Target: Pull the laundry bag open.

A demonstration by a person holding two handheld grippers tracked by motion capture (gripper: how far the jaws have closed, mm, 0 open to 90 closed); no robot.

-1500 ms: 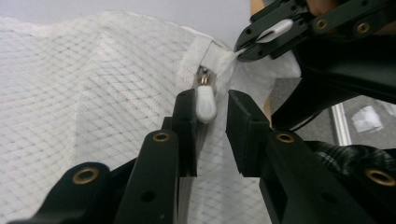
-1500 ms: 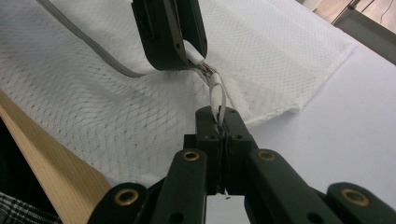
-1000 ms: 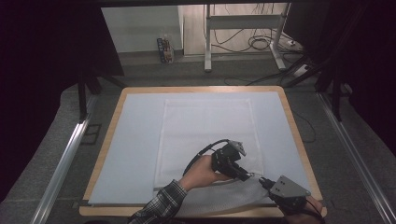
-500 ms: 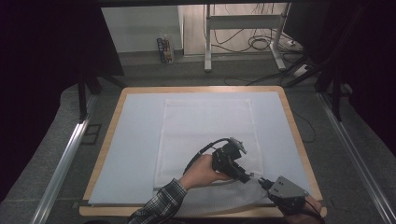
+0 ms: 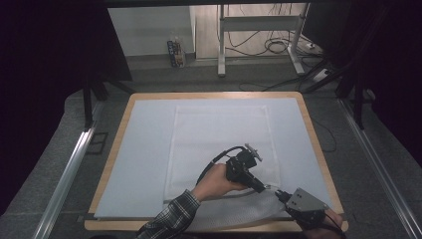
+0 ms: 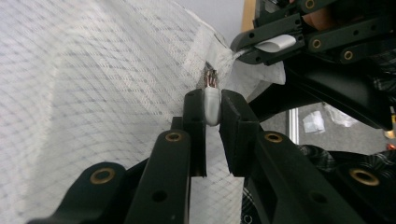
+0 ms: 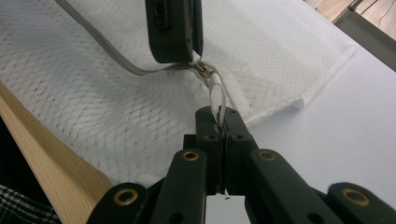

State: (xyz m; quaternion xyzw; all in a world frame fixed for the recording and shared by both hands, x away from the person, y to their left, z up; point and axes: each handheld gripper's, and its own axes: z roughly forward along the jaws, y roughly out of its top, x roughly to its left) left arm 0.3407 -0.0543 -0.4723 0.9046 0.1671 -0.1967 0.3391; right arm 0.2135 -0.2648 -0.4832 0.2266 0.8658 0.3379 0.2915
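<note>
A white mesh bag (image 5: 219, 134) lies flat on the pale table cover, its near right corner lifted. My left gripper (image 5: 265, 187) holds the zipper's white pull tab (image 6: 211, 105) between its jaws, with the metal slider (image 6: 210, 78) just beyond the tips. Those jaws have just been closing with the tab between them. My right gripper (image 5: 278, 193) is shut on a white loop (image 7: 217, 100) at the bag's corner, right next to the slider (image 7: 206, 70). The grey zipper tape (image 7: 102, 46) runs off behind the left gripper's jaw.
The wooden table rim (image 5: 318, 149) frames the cover, and the bag's near edge hangs over the front edge (image 7: 42, 154). Metal rails (image 5: 64, 179) run along both sides. A desk frame with cables (image 5: 268, 45) stands beyond the table.
</note>
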